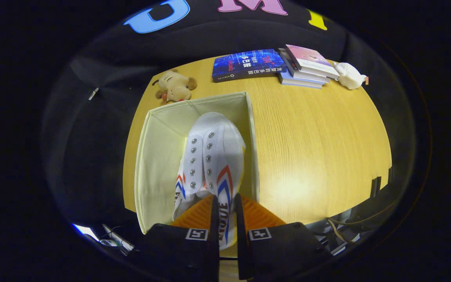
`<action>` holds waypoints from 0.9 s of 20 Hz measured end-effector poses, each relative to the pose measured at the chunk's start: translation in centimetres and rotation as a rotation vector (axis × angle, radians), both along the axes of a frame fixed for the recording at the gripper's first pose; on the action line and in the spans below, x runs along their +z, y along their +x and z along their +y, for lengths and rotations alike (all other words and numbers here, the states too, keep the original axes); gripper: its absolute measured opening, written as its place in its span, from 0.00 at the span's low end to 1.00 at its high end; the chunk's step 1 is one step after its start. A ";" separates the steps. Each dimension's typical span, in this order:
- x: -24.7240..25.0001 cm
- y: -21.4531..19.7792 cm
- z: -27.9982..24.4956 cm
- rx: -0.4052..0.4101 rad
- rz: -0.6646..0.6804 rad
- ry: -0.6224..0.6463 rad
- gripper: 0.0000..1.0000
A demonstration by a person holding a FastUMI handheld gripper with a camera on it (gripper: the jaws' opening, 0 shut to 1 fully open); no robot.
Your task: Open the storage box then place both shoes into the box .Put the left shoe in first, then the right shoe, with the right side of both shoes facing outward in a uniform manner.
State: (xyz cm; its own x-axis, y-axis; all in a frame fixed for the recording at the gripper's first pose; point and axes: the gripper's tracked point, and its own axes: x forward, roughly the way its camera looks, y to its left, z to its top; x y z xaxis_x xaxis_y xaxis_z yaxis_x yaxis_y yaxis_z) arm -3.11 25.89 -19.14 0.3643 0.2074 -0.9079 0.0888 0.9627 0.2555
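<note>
White shoe (213, 156): held toe-forward inside the open cream storage box (153, 156) on the wooden table (315, 149), its side panel clamped between both fingers of the gripper (225, 219). A second shoe beneath is possibly present; not confirmed.

- Gripper (225, 219) showing two flat, blade-like fingers (214, 231) running forward side by side, a narrow slot lying between them.
- Each finger rising out of a bulky, rounded housing block (170, 250).
- Every block carrying one small square fiducial marker (197, 234), dark pattern sitting on a pale patch.
- Ribbed, wedge-shaped panels (198, 214) flaring outward from the fingers' outer sides.
- Thin crossbar (225, 258) bridging the slot low down.
</note>
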 end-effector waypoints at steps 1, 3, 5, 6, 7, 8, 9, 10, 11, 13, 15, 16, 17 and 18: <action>0.7 0.3 0.7 0.002 -0.023 0.034 0.30; 2.0 1.1 1.0 0.003 -0.071 0.051 0.52; 3.3 1.8 -0.2 0.020 -0.126 0.010 0.74; 3.9 1.9 -0.8 0.026 -0.152 -0.008 0.95; 4.3 2.3 -1.2 0.027 -0.175 -0.015 0.99; 4.8 2.4 -1.8 0.020 -0.195 -0.017 0.99; 5.4 2.4 -2.3 0.010 -0.216 -0.017 1.00; 6.0 2.5 -3.0 -0.001 -0.236 -0.019 0.99; 6.4 2.5 -3.7 -0.007 -0.251 -0.024 0.99; 7.3 2.6 -5.4 -0.012 -0.284 -0.042 1.00; 8.3 2.7 -7.3 -0.015 -0.321 -0.062 0.99; 8.8 2.8 -8.3 -0.017 -0.341 -0.071 0.99; 9.3 2.9 -9.2 -0.018 -0.361 -0.075 0.99; 9.9 3.1 -10.1 -0.018 -0.383 -0.078 0.99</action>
State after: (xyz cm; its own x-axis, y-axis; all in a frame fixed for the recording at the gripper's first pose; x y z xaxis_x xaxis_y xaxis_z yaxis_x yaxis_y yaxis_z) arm -0.04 15.77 -9.23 0.6829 0.1336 -0.7182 0.0186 0.9796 0.1999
